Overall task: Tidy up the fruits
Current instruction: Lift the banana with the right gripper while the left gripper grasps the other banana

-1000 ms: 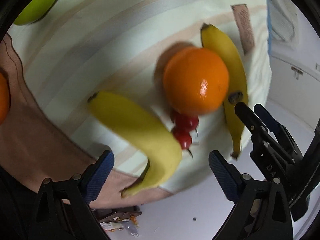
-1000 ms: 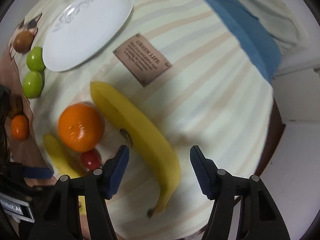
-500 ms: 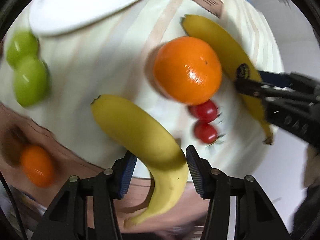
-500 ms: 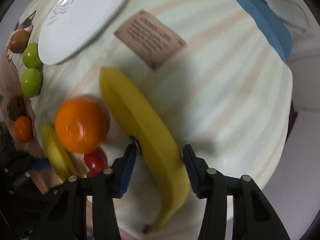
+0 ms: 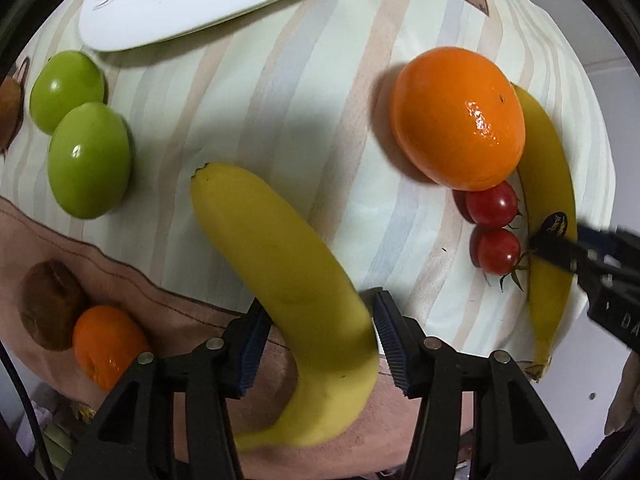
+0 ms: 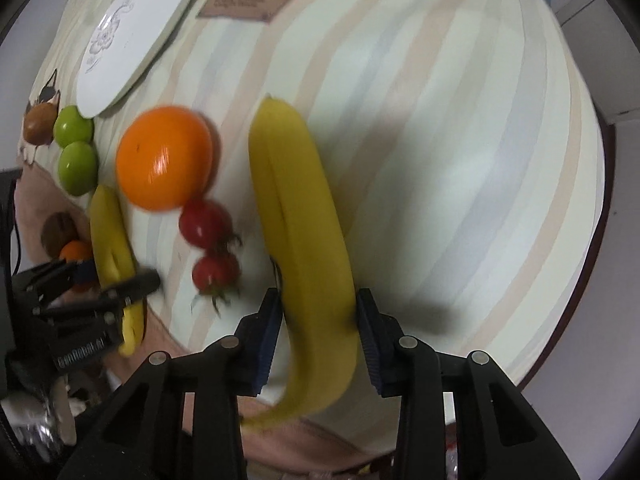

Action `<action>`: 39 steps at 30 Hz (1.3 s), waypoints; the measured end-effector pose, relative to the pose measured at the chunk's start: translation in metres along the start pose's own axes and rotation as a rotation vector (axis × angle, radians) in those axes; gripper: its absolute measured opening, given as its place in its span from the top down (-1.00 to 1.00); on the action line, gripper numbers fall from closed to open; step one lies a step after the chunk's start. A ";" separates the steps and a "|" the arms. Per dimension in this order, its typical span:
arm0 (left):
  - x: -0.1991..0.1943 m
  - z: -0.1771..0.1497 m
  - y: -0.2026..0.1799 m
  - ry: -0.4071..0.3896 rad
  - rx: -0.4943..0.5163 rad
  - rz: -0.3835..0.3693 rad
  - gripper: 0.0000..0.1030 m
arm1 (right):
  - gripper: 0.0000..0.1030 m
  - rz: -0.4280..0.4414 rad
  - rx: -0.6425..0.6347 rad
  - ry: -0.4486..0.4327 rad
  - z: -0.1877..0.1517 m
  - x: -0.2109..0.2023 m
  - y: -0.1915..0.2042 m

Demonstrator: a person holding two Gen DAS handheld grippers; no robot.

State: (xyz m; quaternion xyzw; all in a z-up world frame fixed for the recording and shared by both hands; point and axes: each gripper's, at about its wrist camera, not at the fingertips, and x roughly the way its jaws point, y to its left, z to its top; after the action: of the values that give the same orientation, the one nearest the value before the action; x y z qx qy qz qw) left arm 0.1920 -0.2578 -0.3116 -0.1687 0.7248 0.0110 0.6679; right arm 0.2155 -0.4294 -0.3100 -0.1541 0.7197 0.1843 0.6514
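Two yellow bananas lie on a striped cloth (image 5: 280,92). The nearer banana (image 5: 272,232) runs down between the pads of my left gripper (image 5: 320,332); both pads touch its sides while the jaws are opening slightly. My right gripper (image 6: 318,320) straddles the stickered banana (image 6: 296,200), its jaws closing and its pads against the skin. The left wrist view shows that right gripper (image 5: 560,240) on the stickered banana (image 5: 548,160). In the right wrist view my left gripper (image 6: 116,276) sits on the other banana (image 6: 106,224).
A large orange (image 5: 458,120) and two cherry tomatoes (image 5: 490,204) lie between the bananas. Two green fruits (image 5: 90,160) sit left, below a white plate (image 5: 180,8). A small orange (image 5: 104,344) and a brown fruit (image 5: 50,308) rest near the cloth's edge.
Both grippers went from wide open to closed around their bananas. The left view rolled, bringing the green fruits and plate into sight. The right gripper came down along the stickered banana.
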 end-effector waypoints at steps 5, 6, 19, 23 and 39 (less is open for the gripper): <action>0.009 -0.006 -0.019 -0.030 0.049 0.040 0.04 | 0.16 -0.053 0.040 -0.057 0.012 0.005 0.007; 0.008 -0.010 -0.025 -0.041 0.063 0.045 0.10 | 0.17 -0.060 0.050 -0.068 0.014 0.010 0.014; -0.052 -0.047 -0.050 -0.172 0.112 0.015 0.43 | 0.25 0.056 0.182 -0.227 -0.046 -0.031 -0.020; -0.064 -0.051 -0.042 -0.185 0.115 0.001 0.44 | 0.27 0.096 0.204 -0.252 -0.057 -0.057 -0.040; 0.005 -0.029 -0.025 0.000 0.126 -0.009 0.19 | 0.23 0.160 0.294 -0.081 -0.027 -0.014 -0.044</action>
State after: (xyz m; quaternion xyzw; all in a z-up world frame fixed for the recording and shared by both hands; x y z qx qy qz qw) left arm 0.1701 -0.2900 -0.3079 -0.1296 0.7233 -0.0374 0.6773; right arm 0.2136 -0.4809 -0.2969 0.0082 0.7220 0.1344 0.6786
